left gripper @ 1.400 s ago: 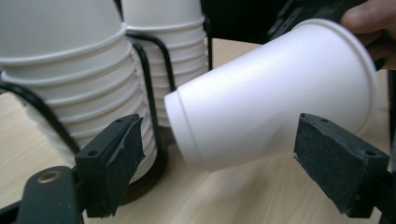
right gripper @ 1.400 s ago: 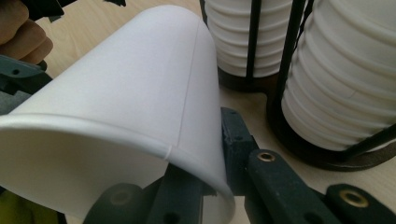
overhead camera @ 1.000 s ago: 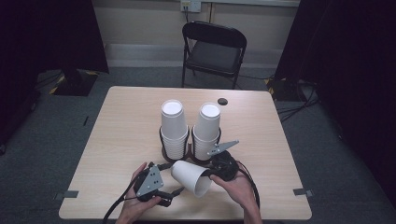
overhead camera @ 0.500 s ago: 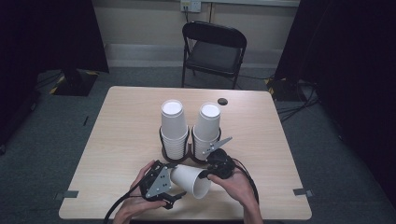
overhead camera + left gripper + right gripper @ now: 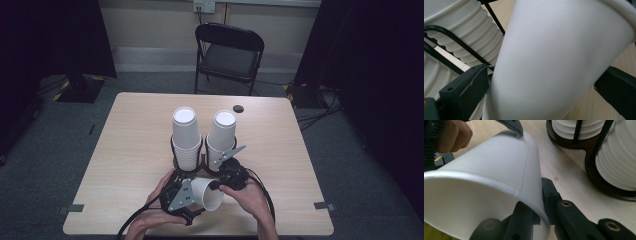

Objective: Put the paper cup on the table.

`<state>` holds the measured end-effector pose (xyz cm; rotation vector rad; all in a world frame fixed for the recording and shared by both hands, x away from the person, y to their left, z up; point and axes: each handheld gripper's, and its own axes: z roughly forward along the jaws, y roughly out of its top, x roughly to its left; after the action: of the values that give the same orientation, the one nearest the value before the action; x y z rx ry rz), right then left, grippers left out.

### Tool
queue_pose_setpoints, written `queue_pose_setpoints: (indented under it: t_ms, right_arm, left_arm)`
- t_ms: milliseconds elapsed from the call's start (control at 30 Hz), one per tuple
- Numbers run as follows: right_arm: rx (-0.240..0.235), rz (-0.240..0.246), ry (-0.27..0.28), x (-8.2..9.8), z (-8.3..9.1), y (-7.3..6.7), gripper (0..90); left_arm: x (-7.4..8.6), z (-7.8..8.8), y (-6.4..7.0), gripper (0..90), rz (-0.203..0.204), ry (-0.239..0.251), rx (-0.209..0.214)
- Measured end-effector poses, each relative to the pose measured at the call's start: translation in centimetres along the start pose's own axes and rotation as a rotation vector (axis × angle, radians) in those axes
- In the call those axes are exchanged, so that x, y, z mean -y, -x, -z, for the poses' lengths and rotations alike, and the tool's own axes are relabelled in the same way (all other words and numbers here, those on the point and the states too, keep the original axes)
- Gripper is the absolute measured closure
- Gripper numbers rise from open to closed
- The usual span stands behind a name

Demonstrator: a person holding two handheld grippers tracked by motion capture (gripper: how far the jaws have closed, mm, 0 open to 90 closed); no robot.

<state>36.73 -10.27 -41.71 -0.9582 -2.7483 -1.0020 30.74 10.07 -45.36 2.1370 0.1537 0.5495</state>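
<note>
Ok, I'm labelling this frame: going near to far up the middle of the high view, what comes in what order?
Loose paper cup held between the grippers → two cup stacks in their holder → small dark disc → folding chair.

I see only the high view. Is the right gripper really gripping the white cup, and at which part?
Observer: Yes. In the right gripper view, the right gripper pinches the rim of the paper cup, with one jaw inside and one outside.
Operator: And the left gripper, does it squeeze the cup?
Observer: No. The left gripper has just been opening its jaws; they stand wide apart, with the cup's body between them.
</note>
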Motion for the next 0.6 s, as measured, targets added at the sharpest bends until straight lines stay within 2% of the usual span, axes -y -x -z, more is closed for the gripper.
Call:
queue_pose_setpoints:
  t_ms: [233,300,333,367,400,433,467,567,600]
  right_arm:
    - [-0.024,-0.008,0.027,-0.1,-0.2,-0.1,87.2]
    - [-0.028,-0.013,0.036,-0.1,-0.3,0.0,87.4]
    - [-0.029,-0.013,0.039,-0.1,-0.3,0.0,87.9]
    - [-0.02,-0.014,0.034,-0.2,-0.4,-0.1,88.3]
    - [-0.021,-0.01,0.029,-0.2,-0.5,-0.1,88.3]
    - [-0.027,-0.01,0.033,-0.2,-0.6,-0.2,88.4]
    - [-0.029,-0.01,0.038,-0.2,-0.5,-0.3,88.5]
    - [-0.024,-0.017,0.05,-0.2,-0.2,-0.3,88.5]
    - [-0.026,-0.017,0.053,-0.2,-0.2,-0.3,88.5]
  left_arm:
    - [-0.7,-0.7,0.4,0.0,-0.01,0.002,-0.015]
    - [-0.8,-0.6,0.5,0.9,0.0,0.026,-0.006]
    - [-0.9,-0.6,0.5,2.5,0.008,0.058,0.007]
    - [-1.1,-0.5,0.5,3.7,0.004,0.069,0.003]
    - [-1.2,-0.4,0.6,3.2,0.008,0.068,-0.004]
    - [-1.4,-0.4,0.5,1.0,-0.006,0.059,-0.01]
    - [-1.4,-0.4,0.5,0.7,0.01,0.066,-0.005]
    - [-1.5,-0.6,0.5,2.1,0.016,0.088,0.004]
    - [-1.6,-0.6,0.5,2.5,0.007,0.085,-0.001]
